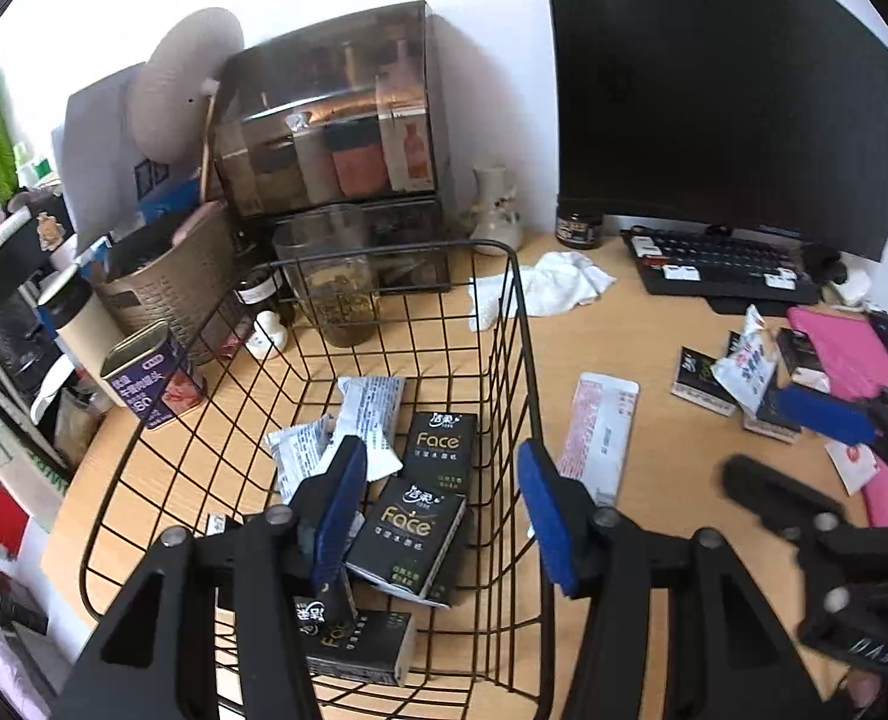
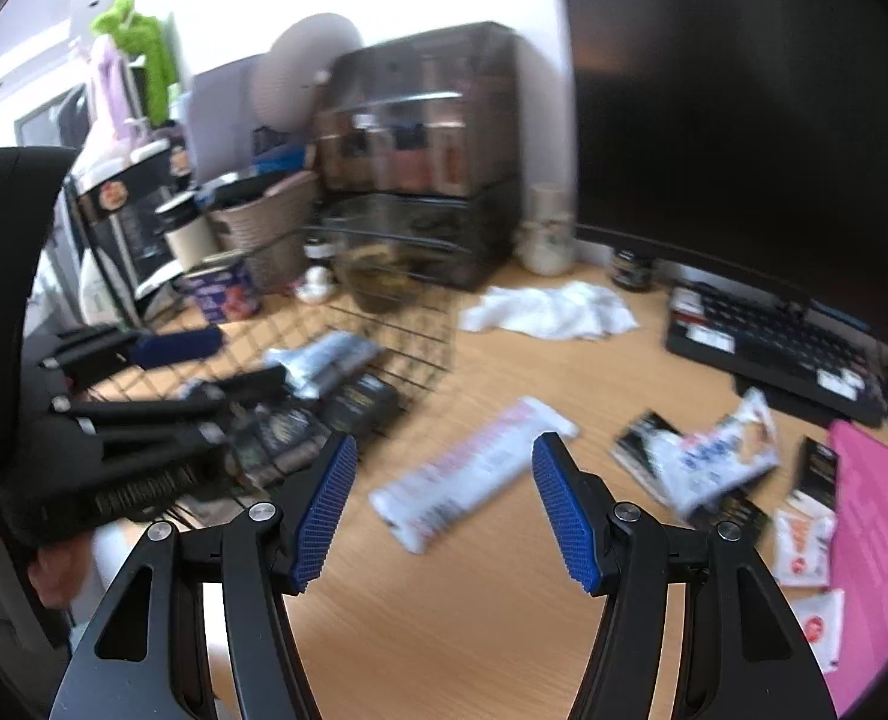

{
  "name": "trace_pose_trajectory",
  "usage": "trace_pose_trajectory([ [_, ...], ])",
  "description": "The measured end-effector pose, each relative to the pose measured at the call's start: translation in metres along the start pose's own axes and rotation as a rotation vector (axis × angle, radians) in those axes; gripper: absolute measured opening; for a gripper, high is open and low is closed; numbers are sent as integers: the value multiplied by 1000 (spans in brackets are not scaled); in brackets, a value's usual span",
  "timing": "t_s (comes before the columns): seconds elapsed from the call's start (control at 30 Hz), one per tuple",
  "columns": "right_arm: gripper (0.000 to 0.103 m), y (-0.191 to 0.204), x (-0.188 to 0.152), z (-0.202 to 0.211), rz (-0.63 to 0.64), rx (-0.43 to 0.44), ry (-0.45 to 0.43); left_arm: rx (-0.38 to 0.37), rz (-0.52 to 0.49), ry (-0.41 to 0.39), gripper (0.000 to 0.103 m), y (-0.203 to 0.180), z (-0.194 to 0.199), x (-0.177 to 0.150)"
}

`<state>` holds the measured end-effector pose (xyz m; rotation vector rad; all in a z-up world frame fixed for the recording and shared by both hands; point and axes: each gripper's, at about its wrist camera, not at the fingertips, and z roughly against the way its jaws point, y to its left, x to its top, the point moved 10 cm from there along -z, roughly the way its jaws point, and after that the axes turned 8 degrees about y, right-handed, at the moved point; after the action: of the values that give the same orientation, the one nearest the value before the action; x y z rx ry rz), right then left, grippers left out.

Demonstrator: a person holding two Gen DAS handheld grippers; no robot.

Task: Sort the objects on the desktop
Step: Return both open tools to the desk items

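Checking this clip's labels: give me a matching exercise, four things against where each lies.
Things:
1. Face tissue packs
2. white cloth
3. long white packet
4. purple tin

Places:
A. on the desk, just right of the basket
B. inside the basket
C. on the desk, left of the basket
D. in front of the vase

Pairs: 1-B, 2-D, 3-A, 4-C

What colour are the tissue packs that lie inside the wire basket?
The tissue packs are black with gold lettering, seen best in the left wrist view through the wire basket.
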<state>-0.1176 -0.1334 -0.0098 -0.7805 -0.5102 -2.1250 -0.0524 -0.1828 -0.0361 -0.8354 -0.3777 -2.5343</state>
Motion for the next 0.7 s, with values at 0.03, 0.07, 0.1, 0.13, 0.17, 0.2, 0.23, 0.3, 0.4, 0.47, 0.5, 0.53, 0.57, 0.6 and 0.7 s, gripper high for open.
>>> trace_pose_trajectory([
  [0.03,61,-10,-3,2,-11,-7,0,-21,3,-15,58,-5,3,2],
  [0.07,61,-22,-8,4,-22,-19,2,-69,-6,-25,58,-15,8,4],
  [0.1,61,-31,-11,6,-31,-30,5,-116,-25,-32,58,-28,14,5],
  [0.13,61,-40,-14,8,-41,-39,5,-125,-33,-55,58,-35,21,8],
  [0.17,61,-50,-19,9,-55,-47,6,-118,-39,-85,61,-40,28,11],
  [0.2,61,-59,-22,10,-67,-52,7,-113,-60,-121,66,-50,35,16],
  [0.23,61,-66,-24,10,-78,-56,9,-122,-83,-131,78,-59,36,18],
  [0.3,61,-81,-29,10,-103,-64,11,-157,-148,-92,82,-86,22,16],
  [0.4,61,-99,-36,7,-126,-78,23,-153,-204,-2,82,-113,-14,3],
  [0.47,61,-109,-40,4,-136,-86,32,-142,-220,45,83,-122,-39,-7],
  [0.5,61,-113,-41,2,-139,-87,36,-72,-233,25,83,-120,-48,-7],
  [0.53,61,-116,-43,1,-140,-89,39,-22,-251,1,83,-119,-53,-6],
  [0.57,61,-118,-44,-1,-141,-89,44,16,-271,-12,83,-120,-58,-5],
  [0.6,61,-119,-47,-4,-142,-89,50,42,-283,-14,83,-121,-61,-5],
  [0.7,61,-123,-50,-14,-146,-81,69,55,-281,-23,83,-124,-62,-4],
])
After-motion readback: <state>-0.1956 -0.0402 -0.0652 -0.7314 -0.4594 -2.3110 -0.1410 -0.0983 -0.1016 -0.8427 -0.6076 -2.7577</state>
